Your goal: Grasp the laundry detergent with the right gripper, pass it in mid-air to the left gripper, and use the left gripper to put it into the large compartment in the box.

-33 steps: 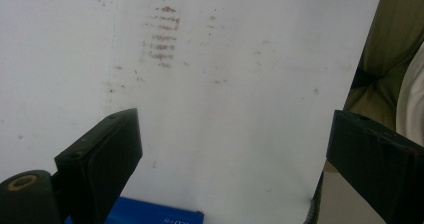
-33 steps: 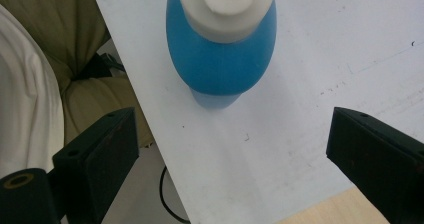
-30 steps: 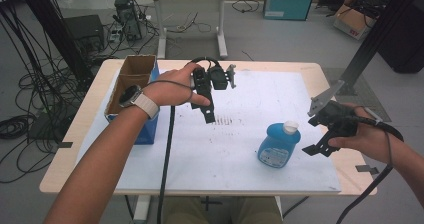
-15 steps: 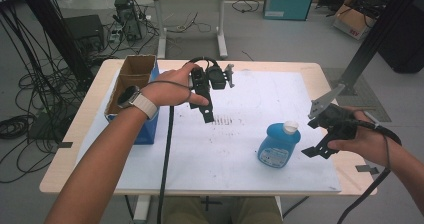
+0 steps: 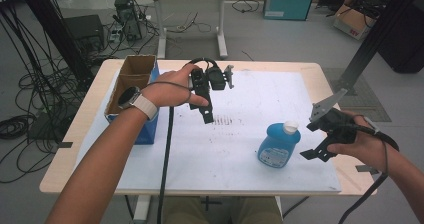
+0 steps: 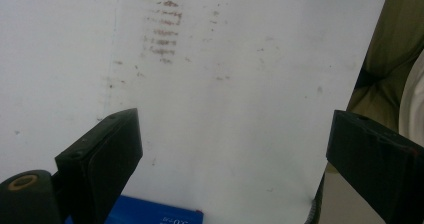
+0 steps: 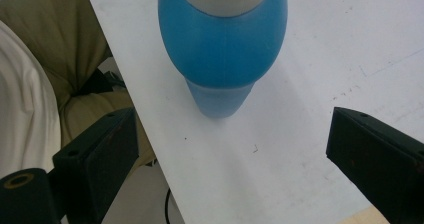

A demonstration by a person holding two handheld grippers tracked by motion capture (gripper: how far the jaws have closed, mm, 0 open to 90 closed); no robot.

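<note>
a person sits at a pale wooden desk [image 5: 90, 134] covered by a white paper sheet [image 5: 235, 154], holding a black two-jaw claw in each hand. a squat blue plastic bottle with a white cap [image 5: 278, 145] stands upright on the sheet near the desk's front right, just beside the right claw [image 5: 320, 140], which is apart from it and spread wide, holding nothing. the left claw [image 5: 206, 115] hovers over the middle of the sheet, also spread wide and holding nothing, well apart from the bottle. the step in hand looks like a reach for the bottle with the right claw; to do it well, the jaws would best be centred on the wide blue body below the cap, level, and closed gently so the rounded sides do not slip. the right claw's view shows the bottle [image 7: 222, 49] from close up, ahead of the open jaws and not yet between them, which the high view cannot settle. the high view alone takes in an open brown cardboard box with blue sides [image 5: 131, 91] at the desk's left edge, and the left claw's view shows faint brown smudge marks [image 6: 164, 31] on the paper.
</note>
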